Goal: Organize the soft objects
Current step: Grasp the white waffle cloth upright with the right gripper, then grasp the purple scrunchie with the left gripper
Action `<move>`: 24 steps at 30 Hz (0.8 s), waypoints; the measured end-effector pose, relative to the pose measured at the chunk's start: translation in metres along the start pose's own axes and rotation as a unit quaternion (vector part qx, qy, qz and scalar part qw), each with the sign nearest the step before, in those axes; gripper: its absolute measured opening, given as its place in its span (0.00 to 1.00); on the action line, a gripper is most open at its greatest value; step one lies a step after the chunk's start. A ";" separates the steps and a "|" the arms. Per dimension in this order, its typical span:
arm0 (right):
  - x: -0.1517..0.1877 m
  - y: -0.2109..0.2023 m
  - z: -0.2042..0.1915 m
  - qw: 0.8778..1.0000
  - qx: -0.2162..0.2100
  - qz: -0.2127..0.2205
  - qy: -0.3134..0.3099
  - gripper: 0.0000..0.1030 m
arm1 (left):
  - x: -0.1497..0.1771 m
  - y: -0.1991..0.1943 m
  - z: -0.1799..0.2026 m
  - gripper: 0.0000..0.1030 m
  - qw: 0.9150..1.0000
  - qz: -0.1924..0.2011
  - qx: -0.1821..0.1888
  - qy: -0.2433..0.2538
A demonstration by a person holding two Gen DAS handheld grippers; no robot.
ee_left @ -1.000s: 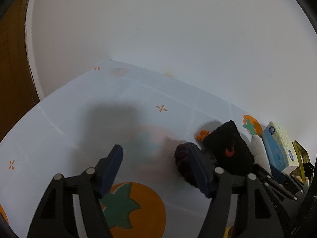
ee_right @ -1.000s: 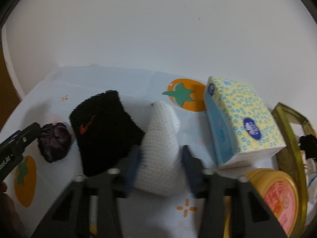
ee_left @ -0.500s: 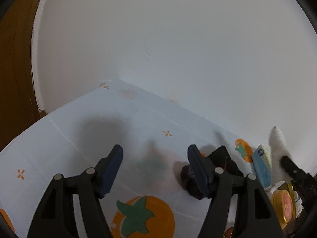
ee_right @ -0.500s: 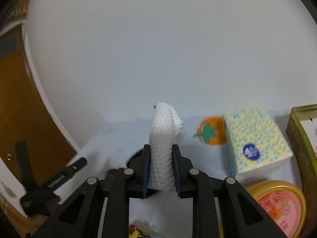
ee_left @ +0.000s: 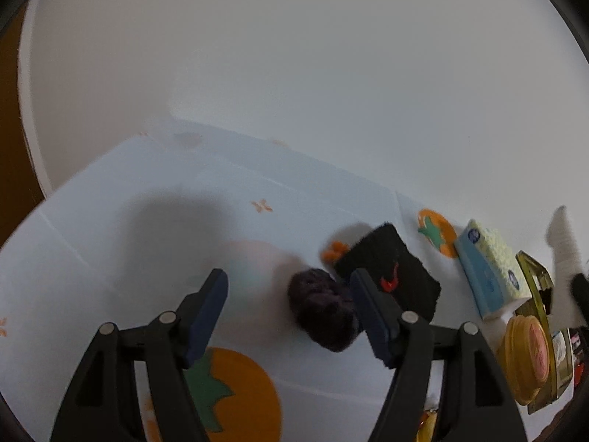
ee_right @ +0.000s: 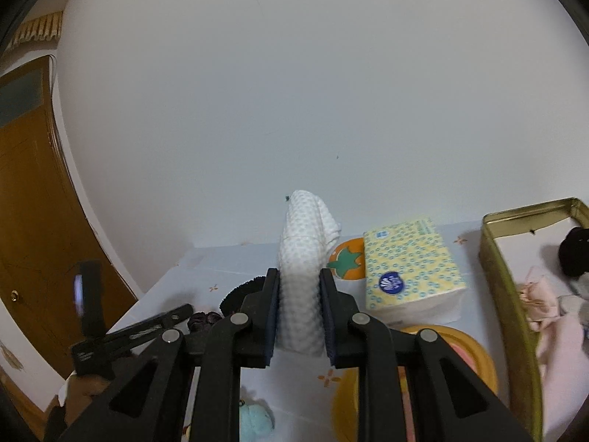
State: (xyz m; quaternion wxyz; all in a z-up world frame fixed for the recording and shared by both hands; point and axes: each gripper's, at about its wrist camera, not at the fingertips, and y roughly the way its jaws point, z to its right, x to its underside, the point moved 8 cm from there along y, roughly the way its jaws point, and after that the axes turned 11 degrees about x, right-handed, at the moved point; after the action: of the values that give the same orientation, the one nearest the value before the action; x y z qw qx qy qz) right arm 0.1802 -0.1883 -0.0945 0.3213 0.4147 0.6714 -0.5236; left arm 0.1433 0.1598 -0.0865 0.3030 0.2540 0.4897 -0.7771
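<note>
My right gripper (ee_right: pixel 299 287) is shut on a white textured cloth (ee_right: pixel 302 258) and holds it upright above the table; the cloth also shows at the far right of the left wrist view (ee_left: pixel 563 237). My left gripper (ee_left: pixel 289 294) is open above the table. A dark purple scrunchie (ee_left: pixel 324 315) lies between its fingers, close to the right one. A black wristband (ee_left: pixel 390 270) with a red logo lies just behind the scrunchie. A gold tin (ee_right: pixel 508 294) at the right holds pink and black soft items.
A yellow tissue pack (ee_right: pixel 410 269) lies on the white tablecloth with orange fruit prints (ee_left: pixel 147 221), left of the tin. A round yellow lid (ee_left: pixel 524 346) sits in front of it. A light blue soft item (ee_right: pixel 256 420) lies below my right gripper. A wooden door (ee_right: pixel 33 221) is at left.
My right gripper closed on the white cloth and lifted it off the table, then moved right toward the tin. My left gripper came back down over the purple scrunchie.
</note>
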 end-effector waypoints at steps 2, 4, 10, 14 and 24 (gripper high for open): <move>-0.003 -0.009 0.004 1.000 0.000 0.009 0.005 0.22 | 0.005 0.013 0.001 0.68 1.000 -0.024 -0.003 -0.003; -0.004 -0.016 0.010 1.000 0.004 0.017 0.007 0.22 | 0.008 0.020 0.002 0.68 0.999 -0.042 -0.002 -0.007; -0.001 -0.016 0.014 1.000 0.015 0.012 0.006 0.22 | 0.012 0.024 0.005 0.70 0.999 -0.050 -0.008 -0.008; 0.001 -0.011 0.014 1.000 0.017 0.009 0.007 0.22 | 0.013 0.021 0.004 0.62 0.999 -0.046 0.001 -0.014; -0.002 -0.020 0.017 1.000 0.016 0.018 0.006 0.22 | 0.015 0.015 0.011 0.28 0.997 -0.045 0.058 -0.017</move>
State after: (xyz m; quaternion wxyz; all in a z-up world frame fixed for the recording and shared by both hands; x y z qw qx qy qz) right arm 0.1636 -0.2072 -0.0885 0.3197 0.4356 0.6570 -0.5258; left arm 0.1430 0.1409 -0.1014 0.2607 0.2352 0.4499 -0.8212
